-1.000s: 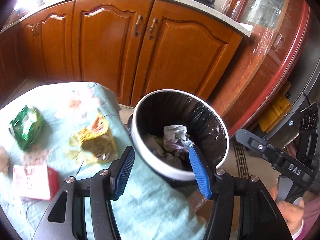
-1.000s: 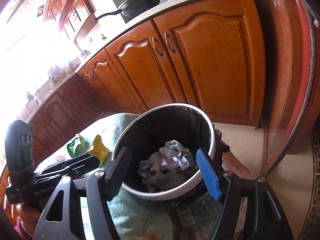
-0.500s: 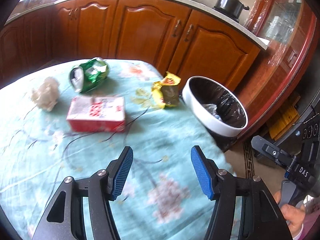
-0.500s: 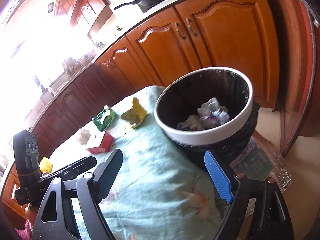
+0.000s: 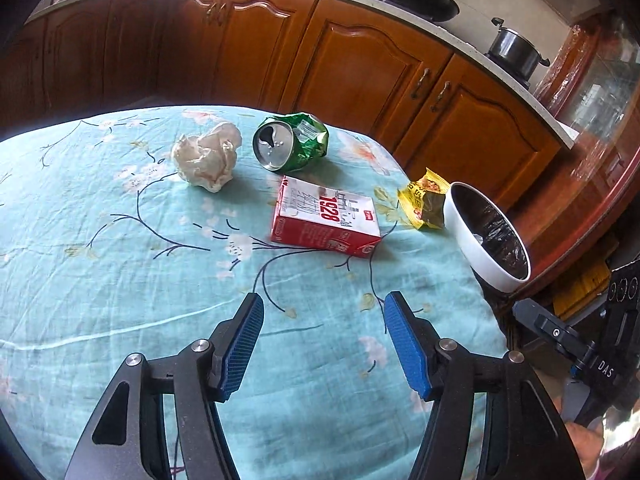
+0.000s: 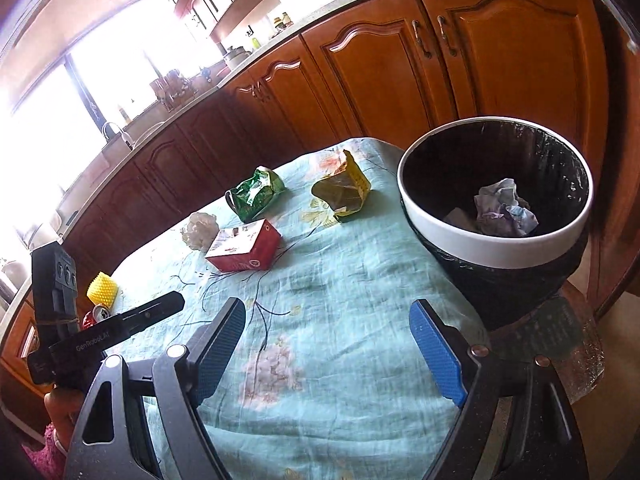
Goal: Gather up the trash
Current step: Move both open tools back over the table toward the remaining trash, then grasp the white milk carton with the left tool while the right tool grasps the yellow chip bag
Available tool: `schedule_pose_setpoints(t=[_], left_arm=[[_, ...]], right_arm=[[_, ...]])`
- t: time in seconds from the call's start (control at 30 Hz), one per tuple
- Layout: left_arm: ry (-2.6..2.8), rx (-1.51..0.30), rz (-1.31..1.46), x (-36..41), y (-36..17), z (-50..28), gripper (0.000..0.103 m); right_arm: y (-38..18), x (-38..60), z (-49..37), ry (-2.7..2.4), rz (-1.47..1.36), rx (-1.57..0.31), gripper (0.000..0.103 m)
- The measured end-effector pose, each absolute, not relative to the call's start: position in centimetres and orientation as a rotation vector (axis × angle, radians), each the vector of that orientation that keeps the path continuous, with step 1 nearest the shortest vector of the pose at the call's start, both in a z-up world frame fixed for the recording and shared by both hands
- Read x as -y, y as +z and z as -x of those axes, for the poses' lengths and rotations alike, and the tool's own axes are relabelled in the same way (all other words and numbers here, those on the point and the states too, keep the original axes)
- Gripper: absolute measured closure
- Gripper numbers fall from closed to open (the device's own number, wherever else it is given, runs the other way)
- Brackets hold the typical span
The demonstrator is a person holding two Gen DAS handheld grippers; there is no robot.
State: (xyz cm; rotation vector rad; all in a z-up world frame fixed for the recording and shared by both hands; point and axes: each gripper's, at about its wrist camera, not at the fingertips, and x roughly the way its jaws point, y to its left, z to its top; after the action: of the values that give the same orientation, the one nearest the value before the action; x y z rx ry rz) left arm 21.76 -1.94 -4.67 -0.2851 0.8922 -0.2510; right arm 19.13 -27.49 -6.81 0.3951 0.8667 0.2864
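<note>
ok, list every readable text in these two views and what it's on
"1928": red and white carton, top face; its smaller print is unreadable.
"DAS": right gripper body, seen from the left wrist.
"GenRobot.AI": left gripper body, seen from the right wrist.
Yellow wrapper and green can: print too blurred.

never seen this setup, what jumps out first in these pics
A red and white carton lies mid-table on the teal floral cloth, with a crushed green can and a crumpled tissue behind it. At the table's edge stands a white-rimmed bin, already holding trash.
</note>
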Motion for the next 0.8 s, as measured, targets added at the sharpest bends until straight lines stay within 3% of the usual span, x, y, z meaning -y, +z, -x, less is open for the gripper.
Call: schedule_pose_setpoints(t=[0.53, 0.6, 0.8], left_arm=[[-0.247, -0.911, 0.252, 0.6, -4.6, -27.5, 0.034], [-0.352, -0.929, 0.17, 1.8, -4.7, -28.8, 0.028], [-0.499, -0.85, -0.268, 4.8, -5.0, -30.8, 0.023]], right_arm=[[-5.9, 25.9, -24.6, 0.311, -0.313, -0.835, 0.018], [-5.9, 25.8, -25.8, 0.323, -0.306, -0.837, 0.018], [-6.2, 25.4, -29.0, 0.352, -0.235, -0.869, 0.018]])
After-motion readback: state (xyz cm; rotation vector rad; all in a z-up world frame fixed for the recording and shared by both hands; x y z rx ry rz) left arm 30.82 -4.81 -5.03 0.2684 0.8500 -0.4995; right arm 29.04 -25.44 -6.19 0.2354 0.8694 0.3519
